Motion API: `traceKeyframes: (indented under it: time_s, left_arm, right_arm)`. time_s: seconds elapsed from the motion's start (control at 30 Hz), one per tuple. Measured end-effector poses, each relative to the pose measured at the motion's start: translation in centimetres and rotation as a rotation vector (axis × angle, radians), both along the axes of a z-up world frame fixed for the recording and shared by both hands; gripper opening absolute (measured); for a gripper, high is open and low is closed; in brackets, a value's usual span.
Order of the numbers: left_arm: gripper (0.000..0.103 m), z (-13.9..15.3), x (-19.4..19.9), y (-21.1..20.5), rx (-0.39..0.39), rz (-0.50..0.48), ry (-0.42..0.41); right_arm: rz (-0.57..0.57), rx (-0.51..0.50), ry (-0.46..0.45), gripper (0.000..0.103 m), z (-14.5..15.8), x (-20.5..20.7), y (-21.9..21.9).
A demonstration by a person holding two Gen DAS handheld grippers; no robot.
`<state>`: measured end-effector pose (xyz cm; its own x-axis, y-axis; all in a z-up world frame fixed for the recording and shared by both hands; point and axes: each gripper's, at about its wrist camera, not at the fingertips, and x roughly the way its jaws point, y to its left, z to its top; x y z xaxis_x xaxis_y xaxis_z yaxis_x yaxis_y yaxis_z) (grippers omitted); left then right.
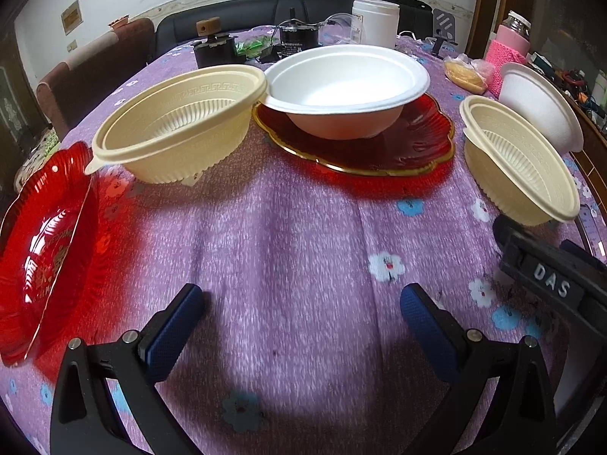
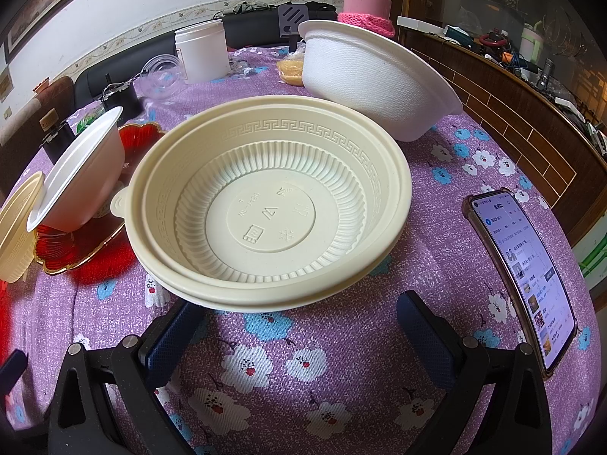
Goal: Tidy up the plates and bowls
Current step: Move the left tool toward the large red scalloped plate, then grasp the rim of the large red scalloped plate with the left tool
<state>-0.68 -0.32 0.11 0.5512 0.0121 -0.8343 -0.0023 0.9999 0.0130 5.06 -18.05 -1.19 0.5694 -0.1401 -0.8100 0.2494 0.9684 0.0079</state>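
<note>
Blue-padded jaws of the left gripper (image 1: 301,311) stand apart over bare purple flowered cloth on the table (image 1: 288,235). The right gripper (image 2: 299,320) likewise has its jaws spread, empty, just before the cream ribbed plastic bowl (image 2: 269,212). Left of that bowl, a white foam bowl (image 2: 83,178) sits on a dark red gold-rimmed plate (image 2: 76,250); behind it, another white foam bowl (image 2: 375,79) lies tilted. A lit phone (image 2: 527,276) lies right of it.

Black claw (image 1: 301,318), blue textured pads (image 1: 172,335), silver screws.
</note>
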Motion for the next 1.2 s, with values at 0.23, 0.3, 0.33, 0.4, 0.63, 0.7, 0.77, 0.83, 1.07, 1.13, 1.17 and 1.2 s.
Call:
traceKeyframes:
  time_s: [0.23,0.3,0.33,0.4,0.63,0.7,0.77,0.83,1.07,1.13,1.17,1.2]
  left_arm:
    - [0.103,1.8,-3.6,-0.5,-0.052,-0.088,0.035]
    - [0.103,3.5,-5.6,0.3,-0.090,-0.111,-0.029]
    - [0.103,4.5,-6.8,0.9,-0.118,-0.117,-0.064]
    - [0.103,6.1,-9.0,2.7,-0.175,-0.114,-0.125]
    - [0.103,8.7,-13.0,9.6,-0.200,-0.041,-0.185]
    - [0.103,9.4,-14.0,12.5,-0.223,0.017,-0.206]
    - [0.103,10.1,-15.0,15.5,-0.240,0.079,-0.227]
    - [0.103,10.8,-16.3,18.3,-0.231,0.146,-0.266]
    - [0.103,13.0,-19.6,23.3,-0.182,0.277,-0.409]
    - [0.103,13.3,-19.7,23.7,-0.182,0.283,-0.423]
    - [0.103,13.4,-19.9,24.2,-0.186,0.284,-0.429]
    - [0.103,13.5,-19.9,24.8,-0.196,0.291,-0.433]
  right_arm:
    - [0.000,0.000,0.000,0.102,0.1,0.1,0.0]
    - [0.000,0.000,0.000,0.102,0.1,0.1,0.0]
    - [0.000,0.000,0.000,0.102,0.1,0.1,0.0]
    - [0.000,0.000,0.000,0.102,0.1,0.1,0.0]
    - [0.000,0.000,0.001,0.102,0.2,0.2,0.1]
    - [0.001,0.002,0.002,0.102,0.2,0.2,0.1]
    - [0.010,0.009,0.016,0.102,0.2,0.2,0.1]
    - [0.012,0.016,0.041,0.102,0.3,0.0,0.2]
    - [0.066,0.017,0.087,0.102,0.6,-1.7,1.2]
    - [0.092,0.005,0.092,0.102,0.9,-2.9,1.7]
    - [0.116,-0.001,0.067,0.102,1.5,-3.8,2.2]
    - [0.131,-0.004,0.045,0.102,1.9,-4.3,2.6]
